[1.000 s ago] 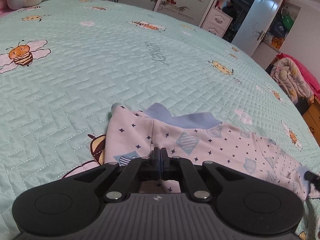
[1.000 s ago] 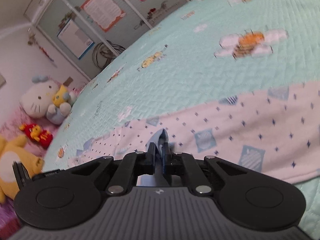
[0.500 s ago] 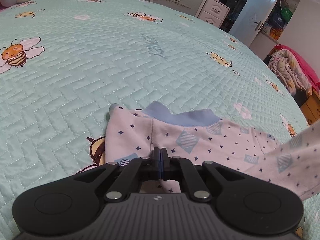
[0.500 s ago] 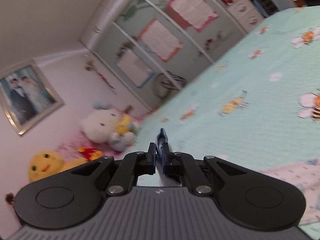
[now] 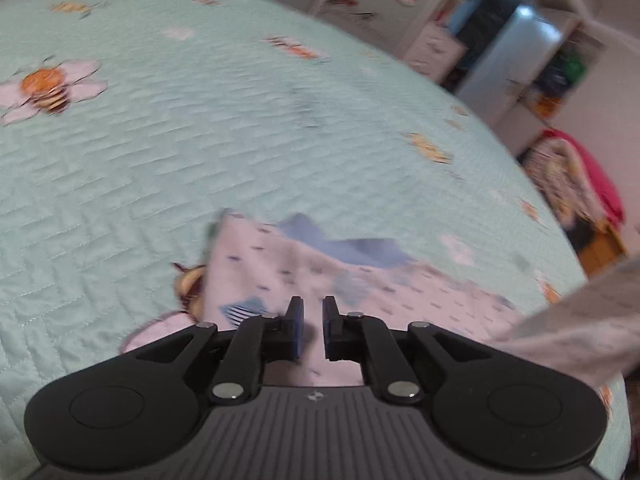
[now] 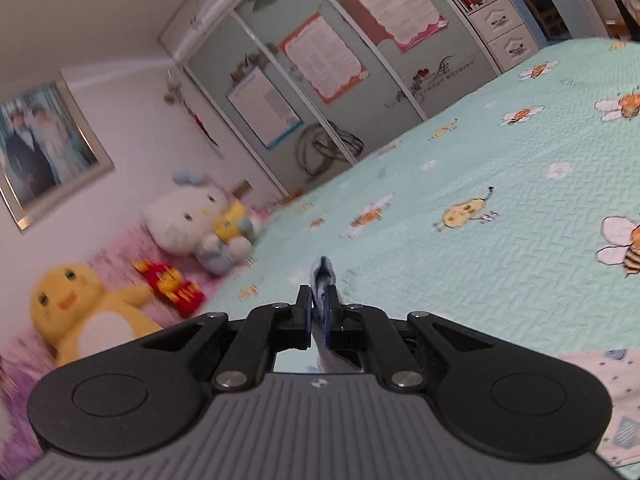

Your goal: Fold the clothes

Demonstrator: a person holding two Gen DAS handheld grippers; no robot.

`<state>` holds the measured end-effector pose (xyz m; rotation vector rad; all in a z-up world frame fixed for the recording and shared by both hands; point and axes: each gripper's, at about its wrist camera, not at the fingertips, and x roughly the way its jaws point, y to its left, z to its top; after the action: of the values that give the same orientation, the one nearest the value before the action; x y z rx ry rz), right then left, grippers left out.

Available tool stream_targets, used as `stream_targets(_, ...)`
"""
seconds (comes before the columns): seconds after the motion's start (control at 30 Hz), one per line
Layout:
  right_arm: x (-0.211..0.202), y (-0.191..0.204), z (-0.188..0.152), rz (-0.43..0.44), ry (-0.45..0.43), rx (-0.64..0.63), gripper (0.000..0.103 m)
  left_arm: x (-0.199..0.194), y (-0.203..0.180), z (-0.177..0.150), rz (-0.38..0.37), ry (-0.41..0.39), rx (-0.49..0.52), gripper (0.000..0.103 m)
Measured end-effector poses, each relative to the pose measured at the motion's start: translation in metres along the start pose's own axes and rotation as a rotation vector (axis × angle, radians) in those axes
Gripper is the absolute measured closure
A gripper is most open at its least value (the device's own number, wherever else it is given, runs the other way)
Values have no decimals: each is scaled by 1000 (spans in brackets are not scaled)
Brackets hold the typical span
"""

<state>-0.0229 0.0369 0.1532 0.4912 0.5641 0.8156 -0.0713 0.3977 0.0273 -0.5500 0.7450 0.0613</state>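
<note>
A white garment with small dark stars and a blue band lies flat on the mint bee-print bedspread. My left gripper hovers low over its near edge, its jaws opening; the pads stand apart and the cloth shows below the gap, not pinched. One end of the garment rises off the bed at the right. My right gripper is raised and shut on a blue cuff that sticks up between its pads. More of the garment hangs at the lower right.
Plush toys, a white cat and a yellow duck, sit at the head of the bed. A wardrobe with posters and a chest of drawers stand beyond. A heap of bedding lies off the bed's right side.
My left gripper's jaws have parted and let go of the cloth. The right gripper has risen with the cuff, lifting that end of the garment off the bed.
</note>
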Motion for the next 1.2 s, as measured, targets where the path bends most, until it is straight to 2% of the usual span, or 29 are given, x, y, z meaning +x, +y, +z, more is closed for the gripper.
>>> stream_targets(0.03, 4, 0, -2, -16, 12, -9, 99, -2, -4, -3, -27, 10, 21, 95)
stream_targets(0.13, 16, 0, -9, -60, 43, -27, 99, 13, -13, -11, -8, 78, 92, 91)
stream_targets(0.2, 22, -1, -12, -60, 34, -6, 99, 17, -3, -8, -30, 75, 24, 91)
stream_targets(0.27, 26, 6, -14, 4, 17, 13, 99, 20, 15, -4, -86, 98, -104, 91)
stream_targets(0.37, 31, 51, -31, 202, 67, -87, 99, 24, 38, -1, -173, 135, -233, 94)
stream_targets(0.43, 38, 91, -62, 367, 189, -196, 99, 25, 49, -2, -214, 153, -293, 98)
stream_targets(0.5, 48, 123, -109, 482, 355, -311, 99, 24, 57, -3, -249, 160, -325, 98)
stream_targets(0.53, 55, 132, -134, 498, 440, -347, 99, 21, 60, -4, -259, 163, -335, 98)
stream_targets(0.63, 66, 137, -198, 451, 599, -441, 99, 14, 64, -6, -270, 171, -335, 97)
stream_targets(0.67, 68, 133, -212, 444, 630, -426, 99, 11, 63, -6, -264, 175, -320, 97)
stream_targets(0.77, 63, 125, -235, 425, 651, -388, 99, -2, 53, -5, -248, 169, -252, 94)
stream_targets(0.83, 57, 123, -239, 415, 636, -369, 99, -9, 46, -6, -246, 150, -225, 67)
stream_targets(0.93, 50, 119, -236, 409, 598, -356, 99, -13, 35, -8, -236, 123, -203, 53)
stream_targets(1.07, 47, 120, -231, 425, 557, -352, 99, -12, 22, -8, -212, 95, -169, 49)
stream_targets(1.2, 45, 120, -224, 424, 538, -356, 99, -16, 31, -6, -281, 82, -210, 47)
